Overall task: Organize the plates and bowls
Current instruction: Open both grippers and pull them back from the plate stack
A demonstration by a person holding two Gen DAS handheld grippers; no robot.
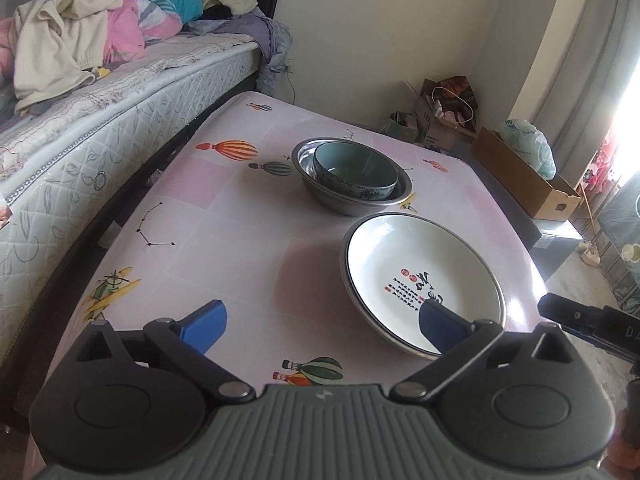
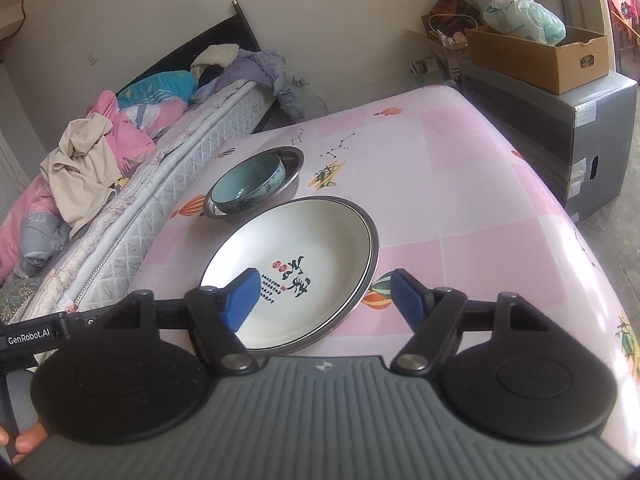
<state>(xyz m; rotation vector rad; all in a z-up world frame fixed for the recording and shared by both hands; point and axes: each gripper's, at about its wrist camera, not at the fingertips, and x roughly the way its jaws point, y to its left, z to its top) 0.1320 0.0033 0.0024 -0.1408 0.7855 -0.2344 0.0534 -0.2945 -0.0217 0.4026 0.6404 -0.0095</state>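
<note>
- white plate (image 1: 422, 280) sits near on the table (image 1: 224, 216), stacked on another plate; blue bowl (image 1: 354, 174) nested in metal basin (image 1: 320, 196), farther back.
- left gripper (image 1: 320, 330) wide open, empty; right gripper (image 2: 320, 300) open, empty.
- stacking looks finished; next likely just backing both clear.

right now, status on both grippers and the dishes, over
Left gripper open, empty. Right gripper open, empty, jaws either side of the white plate's near rim. White plate flat on table; teal bowl nested in steel bowl. Nothing in the way.
</note>
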